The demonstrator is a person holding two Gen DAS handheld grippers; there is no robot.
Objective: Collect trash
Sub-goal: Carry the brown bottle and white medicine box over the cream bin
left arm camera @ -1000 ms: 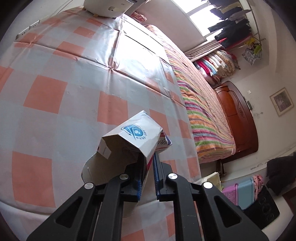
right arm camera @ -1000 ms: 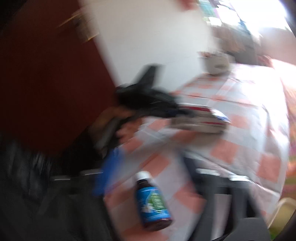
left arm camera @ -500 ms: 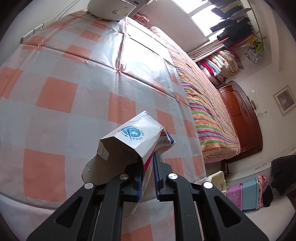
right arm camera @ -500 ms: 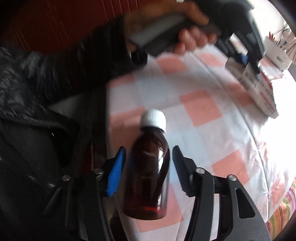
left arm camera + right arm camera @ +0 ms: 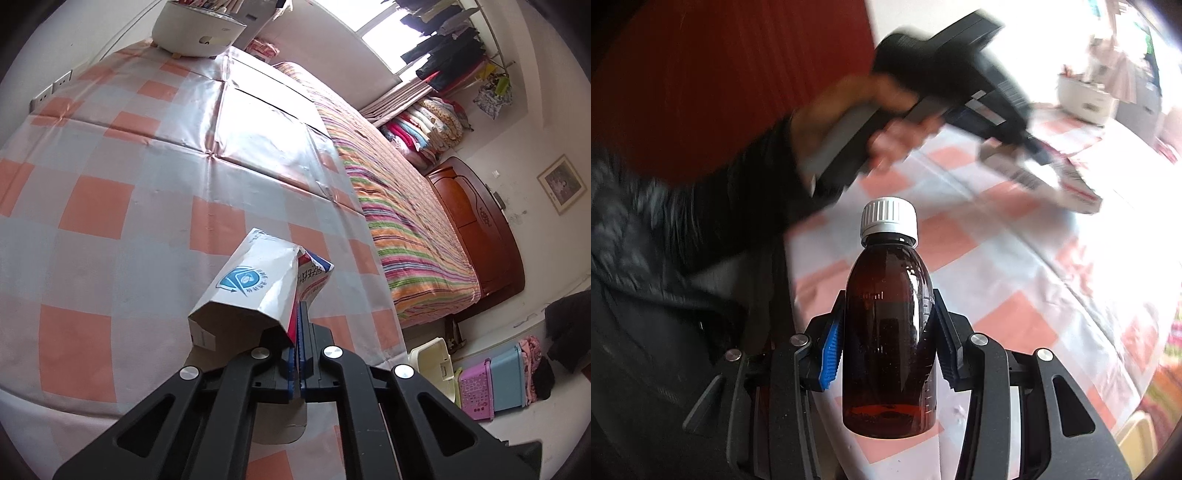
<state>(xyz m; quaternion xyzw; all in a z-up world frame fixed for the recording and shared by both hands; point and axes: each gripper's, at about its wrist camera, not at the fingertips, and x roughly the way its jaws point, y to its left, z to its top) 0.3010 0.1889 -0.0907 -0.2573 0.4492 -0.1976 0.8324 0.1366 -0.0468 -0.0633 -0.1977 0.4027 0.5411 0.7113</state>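
- The left tongs (image 5: pixel 298 332) pinch the flap of an empty box (image 5: pixel 255 291) over the desk (image 5: pixel 92 155). It looks light and squashy.
- The right tongs (image 5: pixel 888 341) are closing on a brown bottle (image 5: pixel 888 332) between them. It looks smooth and slippery; hold its middle.

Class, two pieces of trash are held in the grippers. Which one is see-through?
The brown bottle with the white cap, in the right gripper. The left gripper holds an opaque, crumpled cardboard box.

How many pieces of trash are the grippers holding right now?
2. The left gripper pinches the flattened carton over the table; the right gripper's jaws are closing on the brown bottle. More may lie out of view.
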